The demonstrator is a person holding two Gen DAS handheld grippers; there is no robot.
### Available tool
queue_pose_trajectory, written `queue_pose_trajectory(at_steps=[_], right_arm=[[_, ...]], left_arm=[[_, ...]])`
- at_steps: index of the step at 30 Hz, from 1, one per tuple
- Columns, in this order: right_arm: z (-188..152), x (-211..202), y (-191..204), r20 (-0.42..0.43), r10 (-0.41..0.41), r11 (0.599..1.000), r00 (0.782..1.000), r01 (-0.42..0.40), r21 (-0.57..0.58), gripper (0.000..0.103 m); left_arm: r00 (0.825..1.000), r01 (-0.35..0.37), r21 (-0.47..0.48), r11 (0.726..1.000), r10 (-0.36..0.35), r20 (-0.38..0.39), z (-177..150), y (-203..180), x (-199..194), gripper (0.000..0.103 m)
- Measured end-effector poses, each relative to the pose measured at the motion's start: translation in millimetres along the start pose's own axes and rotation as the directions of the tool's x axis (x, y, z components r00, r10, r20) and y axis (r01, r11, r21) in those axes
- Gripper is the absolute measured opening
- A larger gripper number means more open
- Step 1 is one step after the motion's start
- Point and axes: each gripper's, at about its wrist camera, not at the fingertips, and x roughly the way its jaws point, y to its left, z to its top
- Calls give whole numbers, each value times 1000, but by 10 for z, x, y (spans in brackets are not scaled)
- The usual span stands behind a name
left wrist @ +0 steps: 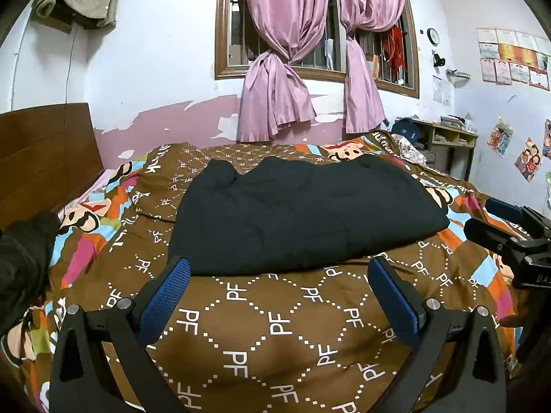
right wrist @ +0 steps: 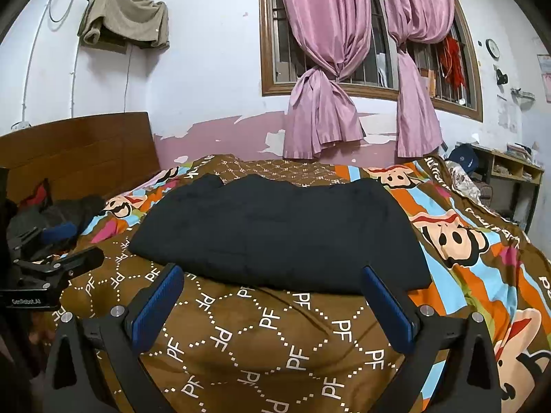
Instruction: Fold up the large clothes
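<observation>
A large black garment (left wrist: 303, 213) lies folded into a broad flat rectangle on the brown patterned bedspread (left wrist: 275, 327). My left gripper (left wrist: 279, 272) hovers open just short of the garment's near edge, nothing between its blue pads. In the right wrist view the same garment (right wrist: 282, 230) lies ahead, and my right gripper (right wrist: 272, 278) is open too, its fingertips level with the near edge. The right gripper (left wrist: 509, 237) shows at the right edge of the left wrist view; the left gripper (right wrist: 62, 247) shows at the left edge of the right one.
A pile of dark clothes (right wrist: 55, 213) lies at the bed's left by the wooden headboard (right wrist: 79, 151). Pink curtains (right wrist: 323, 69) hang over a barred window behind the bed. A wooden shelf (right wrist: 509, 172) stands at the far right.
</observation>
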Motion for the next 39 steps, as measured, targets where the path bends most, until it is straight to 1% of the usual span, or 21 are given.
queue_pose_trajectory(at_steps=[15,20,39], right_arm=[[2,0,12,-8,7,1000,1000,-7,-2,103],[11,-18,16,-10,21,1000,1000,-21,-11,103],[8,-15,24,-12,22,1000,1000,-22,-10,103]], left_arm=[[1000,11,9,1000,-11,8,-19,-5,-14,101],[1000,13,14,1000,-13,9,-27,8,-25,101],[1000,15,22,1000,-16,10,-30,-6,-24,101]])
